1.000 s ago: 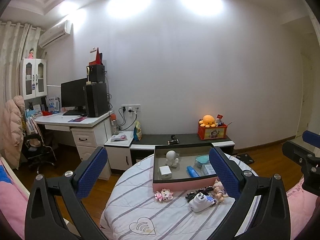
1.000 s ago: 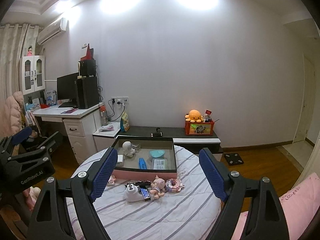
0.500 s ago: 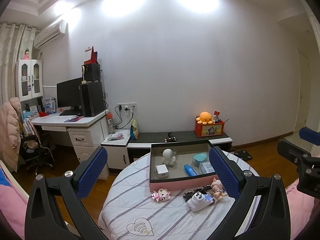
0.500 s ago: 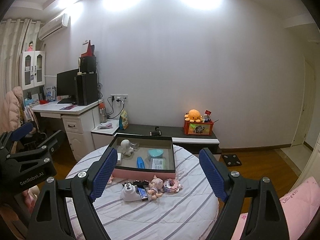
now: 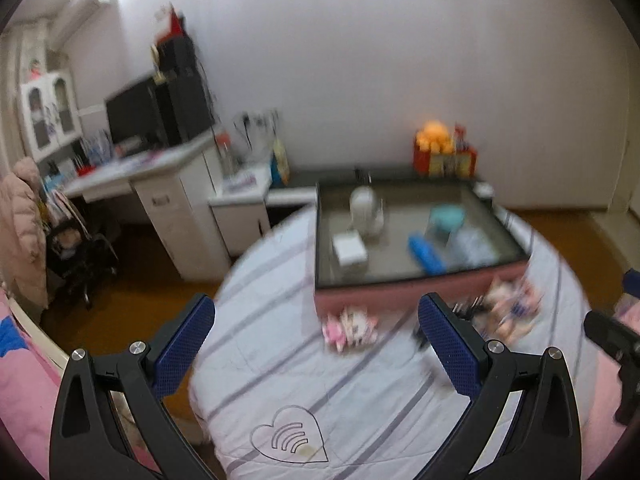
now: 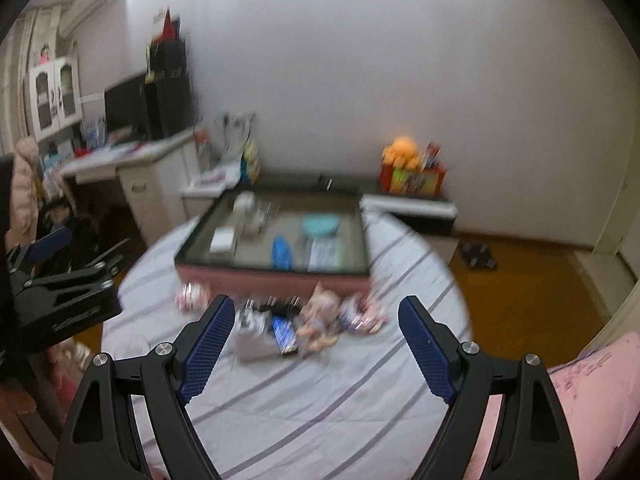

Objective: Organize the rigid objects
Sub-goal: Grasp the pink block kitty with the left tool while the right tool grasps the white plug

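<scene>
Left wrist view: the left tongs [image 5: 316, 344], spread wide and empty, now sit lower and closer to the table [image 5: 280, 380] than a moment ago; the pink toy [image 5: 350, 326] lies ahead between the fingers, just before the tray [image 5: 400, 294].

Right wrist view: the right tongs [image 6: 316, 344], likewise released, have advanced toward the toy cluster [image 6: 304, 326] before the tray. Heavy blur indicates fast approach; judged, no pick has begun.

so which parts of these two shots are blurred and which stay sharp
Left wrist view: tray, table and room smeared by motion; left hand-held gripper crisp. Right wrist view: toys smeared; right hand-held gripper sharp; ceiling glare top left.
</scene>
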The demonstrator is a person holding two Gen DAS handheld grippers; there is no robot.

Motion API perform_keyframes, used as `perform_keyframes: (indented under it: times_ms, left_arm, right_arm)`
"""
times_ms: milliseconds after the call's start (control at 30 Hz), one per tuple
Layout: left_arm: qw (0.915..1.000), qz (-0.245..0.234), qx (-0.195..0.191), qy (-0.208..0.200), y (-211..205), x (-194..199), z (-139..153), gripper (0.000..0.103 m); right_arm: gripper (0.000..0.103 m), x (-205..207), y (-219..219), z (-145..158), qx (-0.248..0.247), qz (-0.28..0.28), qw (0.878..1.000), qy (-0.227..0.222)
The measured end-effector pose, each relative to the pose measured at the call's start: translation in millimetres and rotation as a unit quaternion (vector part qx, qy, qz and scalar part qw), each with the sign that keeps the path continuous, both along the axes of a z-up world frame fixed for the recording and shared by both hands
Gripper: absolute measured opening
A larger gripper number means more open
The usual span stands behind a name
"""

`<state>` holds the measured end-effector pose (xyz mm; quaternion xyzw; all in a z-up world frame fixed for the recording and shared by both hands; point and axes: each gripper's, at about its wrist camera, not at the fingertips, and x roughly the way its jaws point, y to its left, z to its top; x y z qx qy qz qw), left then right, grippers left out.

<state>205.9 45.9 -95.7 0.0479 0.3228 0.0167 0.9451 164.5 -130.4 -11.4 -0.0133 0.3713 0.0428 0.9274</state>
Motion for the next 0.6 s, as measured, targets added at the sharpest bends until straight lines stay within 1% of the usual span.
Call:
perform_keyframes:
  times_ms: [67,167,267,367,433,467,500,533,600]
  left_arm:
    - [0.9994,-0.006,0.002,0.034,2.4,15.8,-22.7,0.103]
    - [0.9971,0.005,0.015,0.074,8.1,38.9,-53.4,0.103]
    - [0.9954,-0.006,0.014,0.094,10.6,53.1,-70.3,0.103]
    - [0.9936,-0.015,0.026,0.109,9.2,66.1,-84.4,0.103]
    - [0.9925,-0.016,0.029,0.118,9.0,72.1,-89.9,0.103]
    - [0.992,-0.025,0.019,0.122,9.6,74.3,-91.6,0.103]
    - [0.9913,-0.04,-0.004,0.125,11.5,76.0,-91.6,0.103]
    - [0.9911,-0.045,-0.013,0.125,11.5,76.8,-91.9,0.103]
    - [0.9909,-0.048,-0.009,0.126,7.6,79.8,-94.1,0.103]
  right_arm:
    - [0.085,14.4,5.2,-24.2,0.003,0.012,0.999,0.035]
    - [0.085,35.9,15.5,-58.3,0.011,0.032,0.996,0.083]
    - [0.086,54.5,25.9,-82.8,0.007,0.041,0.993,0.115]
    - [0.086,69.2,33.8,-101.6,0.009,0.051,0.988,0.143]
    - [0.087,74.3,40.2,-107.1,0.006,0.064,0.987,0.149]
    - [0.091,74.1,45.0,-106.4,0.0,0.073,0.987,0.142]
    - [0.093,74.3,49.4,-105.5,-0.002,0.085,0.987,0.135]
    - [0.093,74.7,51.9,-105.7,-0.002,0.093,0.986,0.135]
    - [0.093,75.6,55.3,-108.2,-0.002,0.099,0.986,0.134]
